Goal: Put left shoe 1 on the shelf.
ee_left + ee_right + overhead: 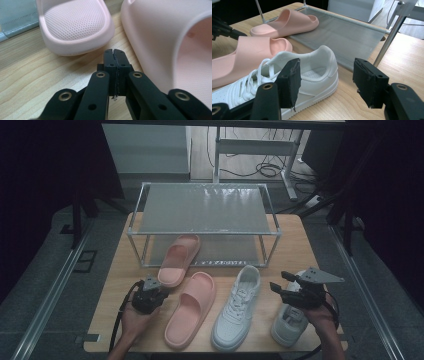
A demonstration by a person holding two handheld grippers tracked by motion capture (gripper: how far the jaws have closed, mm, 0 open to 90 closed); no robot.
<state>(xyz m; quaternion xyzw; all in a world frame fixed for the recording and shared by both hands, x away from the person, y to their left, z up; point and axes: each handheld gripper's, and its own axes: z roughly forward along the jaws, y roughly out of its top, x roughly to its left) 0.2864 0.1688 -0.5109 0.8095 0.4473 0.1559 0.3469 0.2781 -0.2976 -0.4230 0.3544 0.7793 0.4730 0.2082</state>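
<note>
Two pink slides and two white sneakers lie on the wooden table. One slide [179, 258] rests with its toe end on the lower shelf of the rack [205, 232]; the other slide [192, 308] lies in front of it. My left gripper [156, 291] is shut and empty, its tips [115, 53] just short of the first slide's heel [75, 27], with the second slide [172, 42] to its right. My right gripper [281, 282] stands open above the right sneaker [289, 321]. Its jaws [327, 80] frame the heel of the left sneaker [314, 72] without touching it.
The metal-framed shoe rack has two grey mesh shelves [347, 32], the top one bare. Its leg [387, 42] stands close to the right gripper's far jaw. Beyond the table are a desk frame and cables [265, 167] on the floor.
</note>
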